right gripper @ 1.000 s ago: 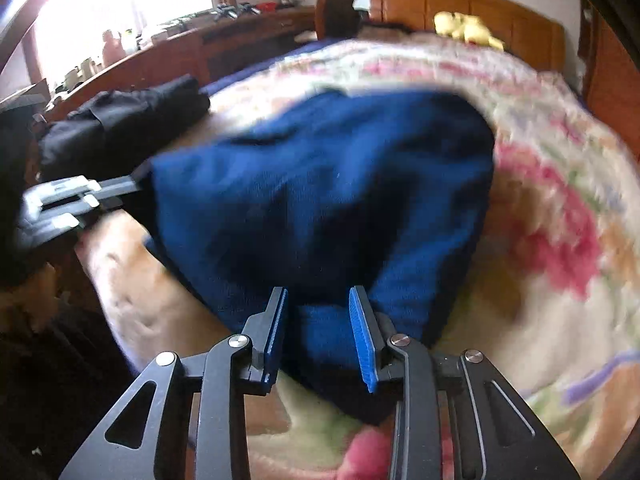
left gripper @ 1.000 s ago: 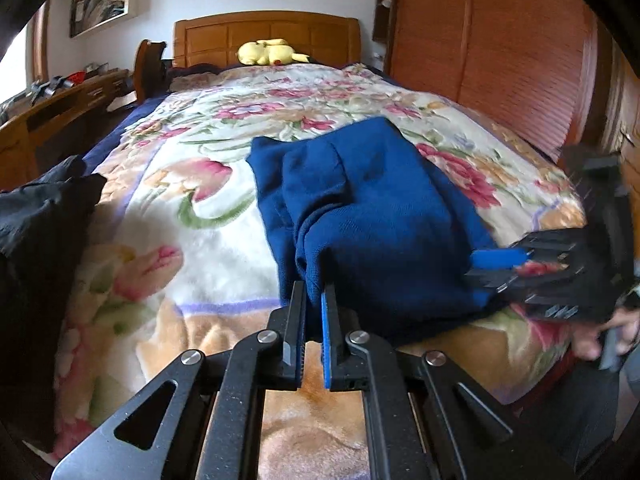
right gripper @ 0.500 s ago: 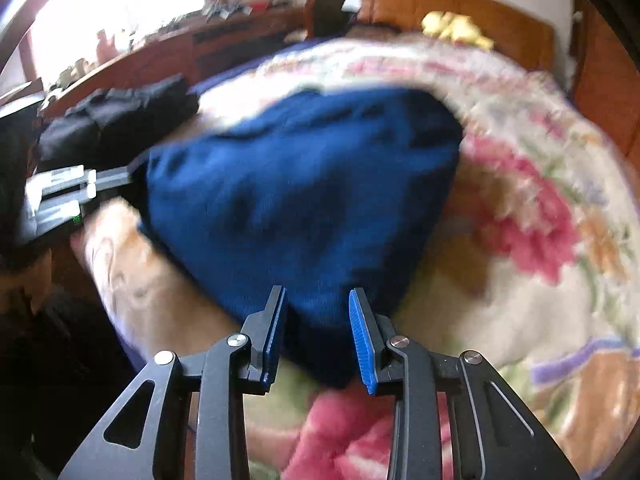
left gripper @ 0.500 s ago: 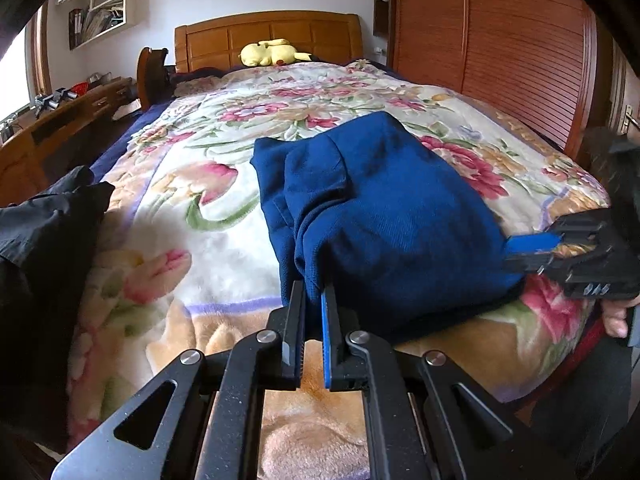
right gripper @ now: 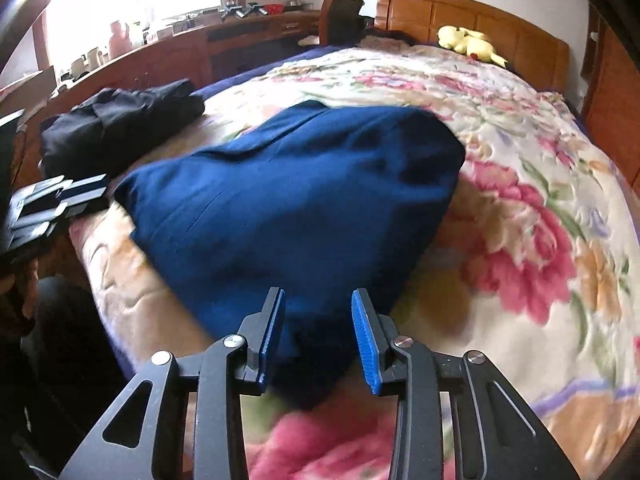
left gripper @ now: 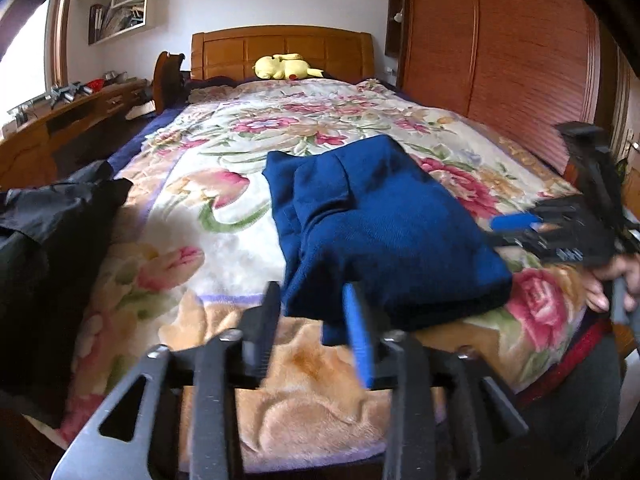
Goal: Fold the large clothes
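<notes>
Navy sweater (right gripper: 288, 200) (folded) lies just beyond both open grippers' fingers (right gripper: 362, 336).

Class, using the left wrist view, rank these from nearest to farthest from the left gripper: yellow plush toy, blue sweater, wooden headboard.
1. blue sweater, just ahead of the left gripper.
2. yellow plush toy, at the far end of the bed.
3. wooden headboard, behind the toy.

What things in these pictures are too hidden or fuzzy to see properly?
- Blue sweater: its near corner is blurred in the right wrist view, and the open right gripper stands before it.
- Left gripper: open, fingers smeared by motion blur in the left wrist view.
- Black garment: cut off by the left edge there.
- Items on the desk: too small and washed out by window glare.
</notes>
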### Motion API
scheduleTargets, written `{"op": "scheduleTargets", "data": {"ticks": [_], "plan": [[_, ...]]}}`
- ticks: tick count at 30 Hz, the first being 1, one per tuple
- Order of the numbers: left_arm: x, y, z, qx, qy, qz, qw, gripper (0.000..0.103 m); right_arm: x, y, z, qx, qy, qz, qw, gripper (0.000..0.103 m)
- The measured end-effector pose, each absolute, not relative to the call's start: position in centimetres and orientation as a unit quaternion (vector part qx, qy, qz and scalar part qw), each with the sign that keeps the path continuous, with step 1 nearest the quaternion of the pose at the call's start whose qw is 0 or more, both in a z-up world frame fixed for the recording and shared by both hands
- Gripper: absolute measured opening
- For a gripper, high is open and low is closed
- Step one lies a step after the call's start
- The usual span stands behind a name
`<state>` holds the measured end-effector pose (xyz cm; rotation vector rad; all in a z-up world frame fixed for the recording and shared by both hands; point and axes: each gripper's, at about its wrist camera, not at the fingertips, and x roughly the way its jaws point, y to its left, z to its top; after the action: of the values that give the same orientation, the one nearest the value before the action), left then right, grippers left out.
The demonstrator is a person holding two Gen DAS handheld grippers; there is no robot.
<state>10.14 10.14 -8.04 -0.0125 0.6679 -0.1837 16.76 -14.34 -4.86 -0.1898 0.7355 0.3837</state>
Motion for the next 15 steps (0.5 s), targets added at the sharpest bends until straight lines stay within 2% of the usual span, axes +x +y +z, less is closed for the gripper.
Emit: {"op": "scheduleTargets", "data": {"ticks": [2, 4, 5, 15], "plan": [[10.1, 9.9, -8.1, -0.004, 0.330, -0.090, 0.940, 0.047, 18.7, -15.2, -4.8, -0.094, 0.357, 0.177, 0.912, 0.042], [10.1, 9.5, -8.2, 0.008, 0.333, -0.086, 0.939, 0.064, 20.9, -15.9, -4.8, -0.089, 0.356, 0.174, 0.914, 0.046], [10.2, 9.3, -8.4, 0.011, 0.336, -0.084, 0.938, 0.067, 22.1, -16.1, -4.9, -0.083, 0.358, 0.177, 0.913, 0.047], [11.5, 10.4, -11.2, -0.028, 0.368, -0.057, 0.928, 0.068, 33.8, -17.0, -6.9, -0.049, 0.367, 0.162, 0.914, 0.055]]}}
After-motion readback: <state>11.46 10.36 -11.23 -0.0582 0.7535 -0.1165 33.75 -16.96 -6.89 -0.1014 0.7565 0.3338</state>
